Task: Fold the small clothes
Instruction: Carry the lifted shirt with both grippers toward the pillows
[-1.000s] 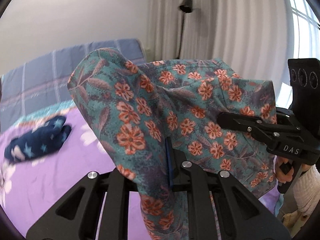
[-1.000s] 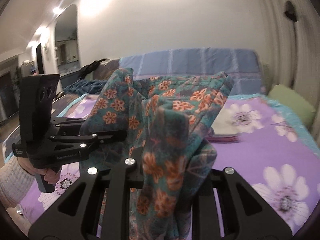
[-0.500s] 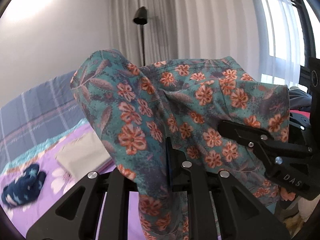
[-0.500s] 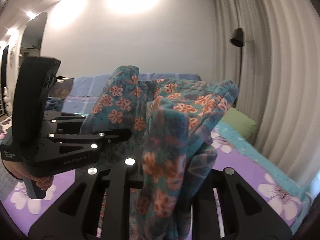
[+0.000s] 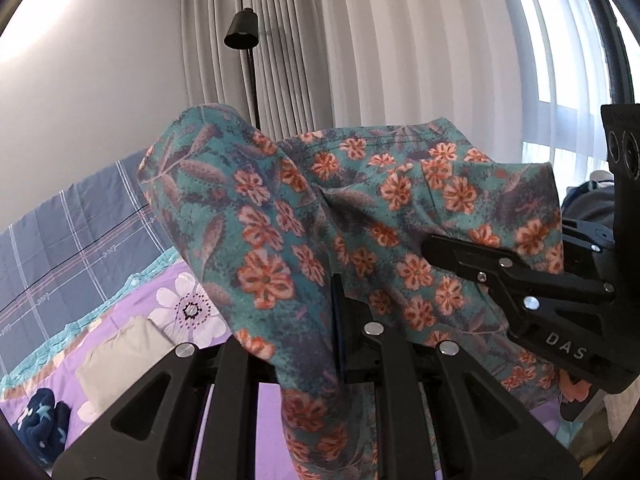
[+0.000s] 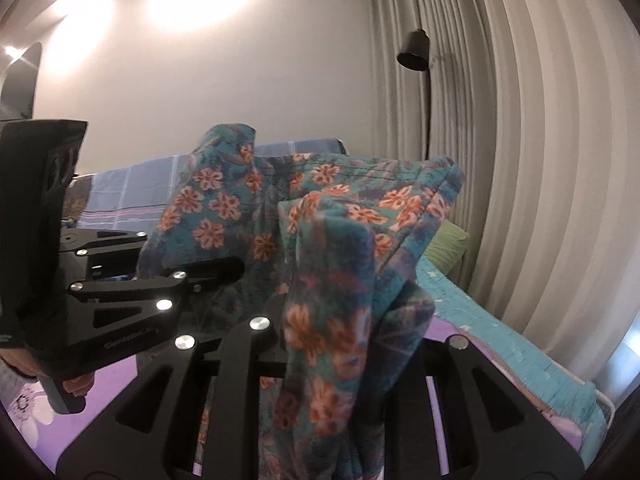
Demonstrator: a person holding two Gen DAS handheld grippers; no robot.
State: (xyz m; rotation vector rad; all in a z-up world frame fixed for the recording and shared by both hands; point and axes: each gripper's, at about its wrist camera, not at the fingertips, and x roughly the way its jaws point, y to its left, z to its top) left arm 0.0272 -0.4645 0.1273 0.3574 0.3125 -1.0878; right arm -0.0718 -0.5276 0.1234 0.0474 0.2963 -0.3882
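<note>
A teal garment with orange flowers (image 5: pixel 360 216) hangs in the air between both grippers, above the purple floral bed. My left gripper (image 5: pixel 316 320) is shut on one top corner of it; the cloth drapes over the fingers and hides their tips. My right gripper (image 6: pixel 332 312) is shut on the other corner of the same garment (image 6: pixel 332 248). Each gripper shows in the other's view: the right one at the right edge of the left wrist view (image 5: pixel 520 280), the left one at the left of the right wrist view (image 6: pixel 160 292).
The bed (image 5: pixel 168 308) has a purple flowered sheet and a blue plaid cover (image 5: pixel 80 236). A folded beige piece (image 5: pixel 120 364) and a rolled navy star-print piece (image 5: pixel 40 424) lie on it. A green cushion (image 6: pixel 448 244), a black floor lamp (image 5: pixel 242 36) and curtains stand behind.
Both grippers have swung with the garment toward the curtains and window; the bed has slid to the lower left of the left view. Both grips are unchanged.
</note>
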